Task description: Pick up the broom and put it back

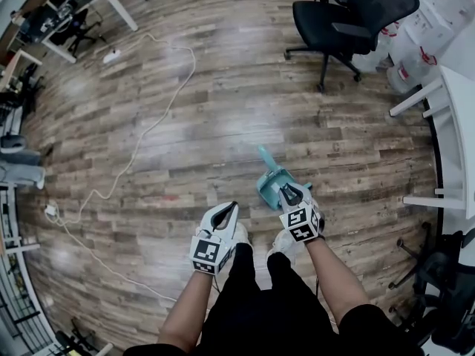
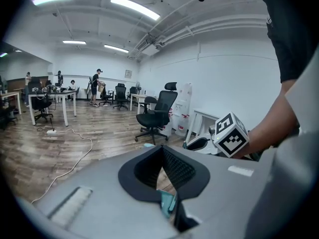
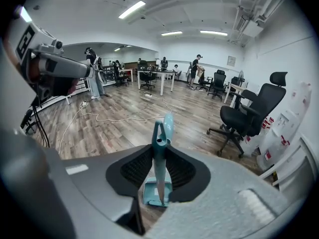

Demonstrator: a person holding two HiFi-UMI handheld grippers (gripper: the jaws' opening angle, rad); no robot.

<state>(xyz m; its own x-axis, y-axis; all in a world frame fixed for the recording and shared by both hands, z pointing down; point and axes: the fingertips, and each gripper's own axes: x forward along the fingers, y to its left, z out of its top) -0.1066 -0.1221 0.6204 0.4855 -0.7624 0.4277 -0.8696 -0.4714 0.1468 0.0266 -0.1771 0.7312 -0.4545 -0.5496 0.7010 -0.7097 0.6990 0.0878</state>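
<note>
A teal broom and dustpan set (image 1: 272,186) stands on the wooden floor just in front of my feet, its long handle (image 3: 160,156) upright. In the right gripper view that handle sits between the pads, with the dustpan's base (image 3: 157,193) below on the floor. My right gripper (image 1: 291,196) is shut on the handle. To its left, my left gripper (image 1: 227,212) hangs above the floor with its jaws a little apart and nothing between them. Through that gap, in the left gripper view, a bit of the teal set (image 2: 167,202) shows.
A black office chair (image 1: 343,15) stands further ahead on the right, next to white containers (image 1: 415,44). White table legs (image 1: 415,99) line the right side. A white cable (image 1: 152,121) and power strip (image 1: 111,56) trail over the floor at left. Desks stand at the far left.
</note>
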